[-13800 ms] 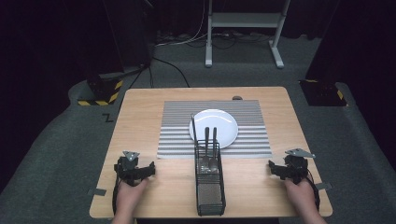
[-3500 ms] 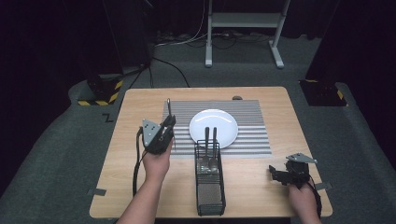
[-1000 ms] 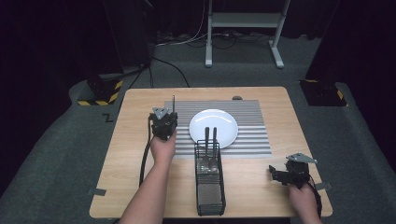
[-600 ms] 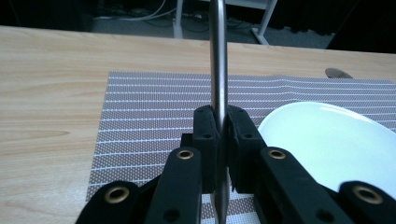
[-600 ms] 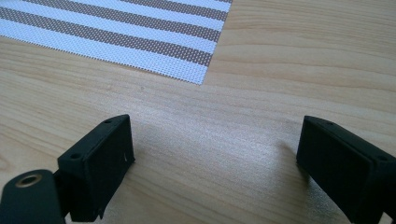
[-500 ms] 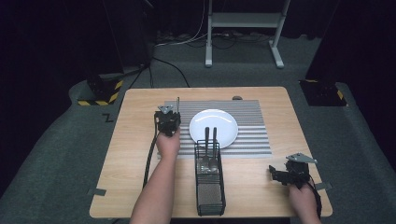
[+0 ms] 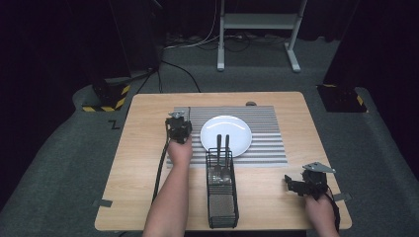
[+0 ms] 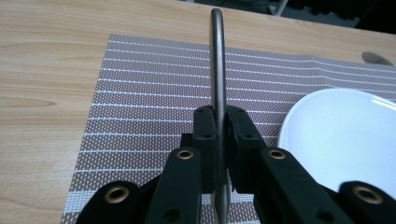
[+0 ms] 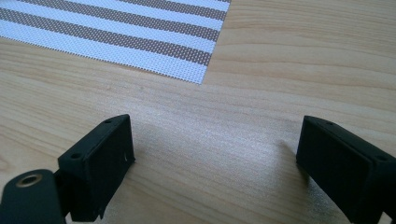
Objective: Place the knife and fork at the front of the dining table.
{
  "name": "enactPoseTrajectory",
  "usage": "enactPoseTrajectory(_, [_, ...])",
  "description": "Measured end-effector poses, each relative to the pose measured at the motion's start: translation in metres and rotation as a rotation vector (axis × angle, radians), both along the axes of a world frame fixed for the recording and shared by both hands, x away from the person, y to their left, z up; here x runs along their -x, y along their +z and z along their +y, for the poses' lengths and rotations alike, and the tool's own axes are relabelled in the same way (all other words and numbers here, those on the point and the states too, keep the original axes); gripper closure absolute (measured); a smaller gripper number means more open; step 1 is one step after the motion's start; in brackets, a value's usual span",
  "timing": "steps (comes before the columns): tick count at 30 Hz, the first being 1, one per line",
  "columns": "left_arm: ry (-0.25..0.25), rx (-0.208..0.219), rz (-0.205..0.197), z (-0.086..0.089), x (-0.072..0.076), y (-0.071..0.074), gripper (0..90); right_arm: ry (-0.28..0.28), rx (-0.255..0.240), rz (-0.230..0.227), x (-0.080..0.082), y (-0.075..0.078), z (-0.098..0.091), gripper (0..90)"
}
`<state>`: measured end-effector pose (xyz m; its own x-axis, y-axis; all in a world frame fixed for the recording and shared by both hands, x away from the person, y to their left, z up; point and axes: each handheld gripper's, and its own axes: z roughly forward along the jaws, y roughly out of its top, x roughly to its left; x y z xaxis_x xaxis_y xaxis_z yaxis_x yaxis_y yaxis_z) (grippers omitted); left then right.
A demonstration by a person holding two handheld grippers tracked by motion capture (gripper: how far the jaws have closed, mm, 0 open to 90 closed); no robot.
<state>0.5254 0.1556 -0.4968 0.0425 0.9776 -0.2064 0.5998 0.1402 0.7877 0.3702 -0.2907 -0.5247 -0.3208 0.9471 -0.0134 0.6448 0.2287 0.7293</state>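
Your left tool (image 8: 219, 140) is clenched on a metal utensil handle (image 8: 217, 60), jaws pressed flat against both sides of the stem. In the high view that tool (image 7: 179, 129) hangs over the left part of the striped placemat (image 7: 267, 148), just beside the white plate (image 7: 226, 134), with the utensil (image 7: 188, 112) pointing away from you toward the far edge of the mat. Which kind of utensil it is cannot be told; the working end is hidden below the jaws.

Your right tool (image 9: 215, 163) is released, jaws wide apart, resting low over bare tabletop (image 9: 280, 70) at the near right corner (image 7: 309, 186), well apart from the work.

The black wire caddy (image 7: 222, 190) stands at the near edge of the mat and holds two more dark-handled pieces (image 7: 222, 148).

Judgement: the step in hand is laying the place setting, with this piece being carried to its spot left of the plate. The next move calls for lowering the utensil until it lies flat on the mat, parallel to the plate's side and clear of its rim, then opening the jaws without dragging it askew
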Motion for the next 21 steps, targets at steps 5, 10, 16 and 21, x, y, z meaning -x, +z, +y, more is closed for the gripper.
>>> enactPoseTrajectory(5, [0.0,-0.013,0.023,-0.005,-0.005,0.0,82.8,0.001,0.001,0.0,0.0,0.0,0.0,10.6])
enactPoseTrajectory(10, [0.014,-0.007,0.056,-0.008,-0.01,0.0,82.7,0.001,-0.001,0.0,0.0,0.0,0.0,10.8])
enactPoseTrajectory(16, [0.031,-0.002,0.093,-0.007,-0.014,0.0,82.7,0.006,-0.001,-0.001,0.0,0.0,0.0,10.8])
enactPoseTrajectory(21, [0.03,0.002,0.111,-0.006,-0.016,-0.002,82.4,0.006,-0.002,0.0,0.0,0.0,0.0,10.8])
